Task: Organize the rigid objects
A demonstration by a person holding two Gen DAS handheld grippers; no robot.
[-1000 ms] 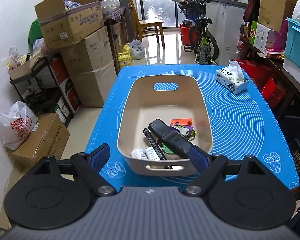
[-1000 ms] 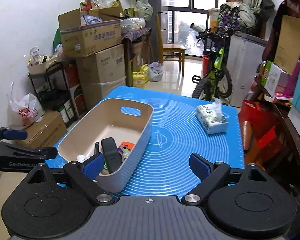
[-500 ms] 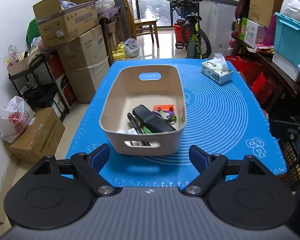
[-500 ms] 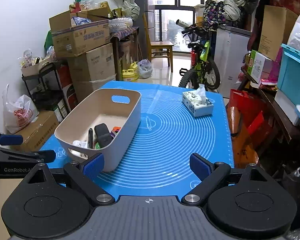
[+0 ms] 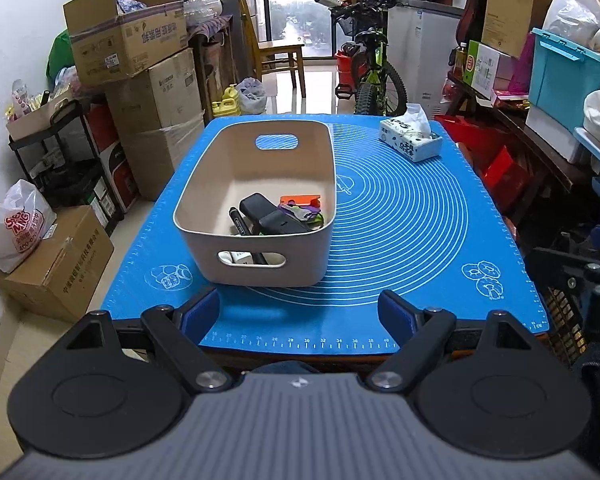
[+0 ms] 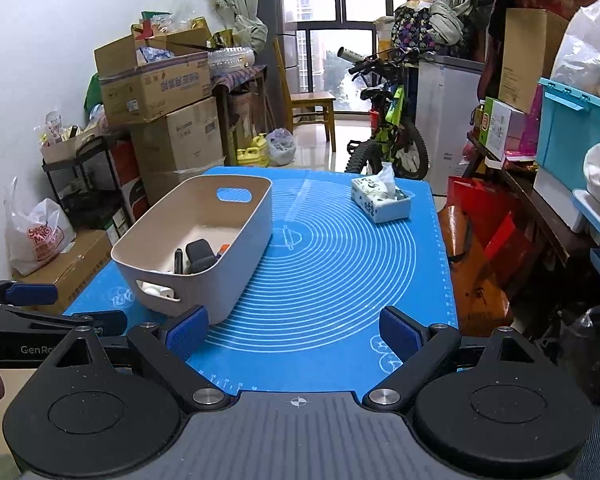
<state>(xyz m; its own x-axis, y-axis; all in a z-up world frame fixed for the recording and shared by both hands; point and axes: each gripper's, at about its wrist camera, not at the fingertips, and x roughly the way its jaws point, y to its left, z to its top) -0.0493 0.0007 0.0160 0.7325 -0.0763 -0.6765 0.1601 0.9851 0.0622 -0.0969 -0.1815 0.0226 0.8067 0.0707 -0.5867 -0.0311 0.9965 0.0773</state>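
The bin point(image 5: 256, 216) stands on the left half of the blue mat point(image 5: 400, 216) that covers the desk. Left of the bin, at the mat's near edge, the left tongs point(image 5: 298, 314) hang released and empty, pulled back short of the bin's near wall. Inside the bin, toward its near right corner, lie a marker point(image 5: 238, 222), a black case point(image 5: 266, 216), an orange piece point(image 5: 300, 200) and keys point(image 5: 304, 213). Right of the bin, the right tongs point(image 6: 296, 330) are also spread and empty, their left fingertip point(image 6: 188, 330) just beside the bin's near corner. A tissue box point(image 6: 380, 198) sits far right of the bin.
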